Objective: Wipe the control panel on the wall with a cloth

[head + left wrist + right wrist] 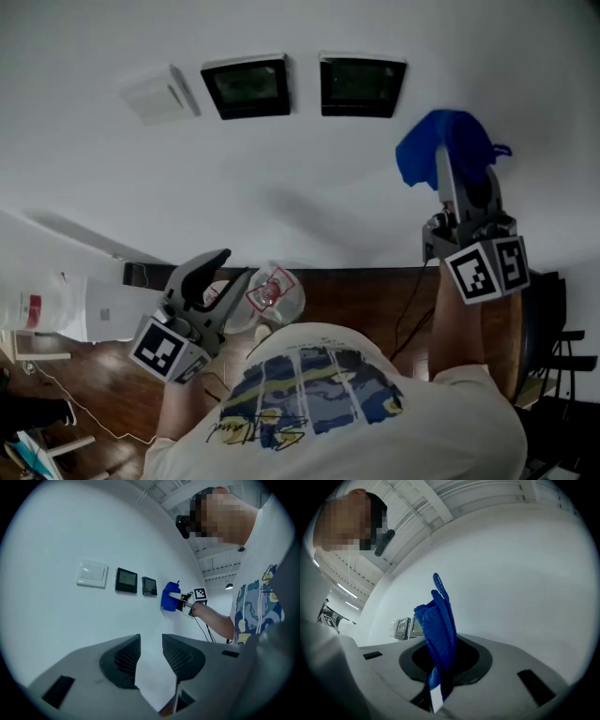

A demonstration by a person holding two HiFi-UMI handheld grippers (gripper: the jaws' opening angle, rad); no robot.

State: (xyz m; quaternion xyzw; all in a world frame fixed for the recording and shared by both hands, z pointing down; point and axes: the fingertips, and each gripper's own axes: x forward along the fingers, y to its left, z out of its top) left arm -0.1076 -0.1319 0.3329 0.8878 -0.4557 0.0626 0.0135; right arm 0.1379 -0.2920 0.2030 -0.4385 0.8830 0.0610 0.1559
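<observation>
Gripping the blue cloth (440, 620), the right gripper (440, 677) hides the fabric's lower end between its closed jaws. Whether the cloth touches the wall (281, 187) cannot be told. In the right gripper view the folded cloth covers part of the control panels (404, 628). Its long axis runs along the jaws, with the free end pointing toward the wall. In the head view it sits right of, and lower than, the two dark panels, apart from them. The left gripper (225, 274) hangs low, jaws parted with nothing between them.
</observation>
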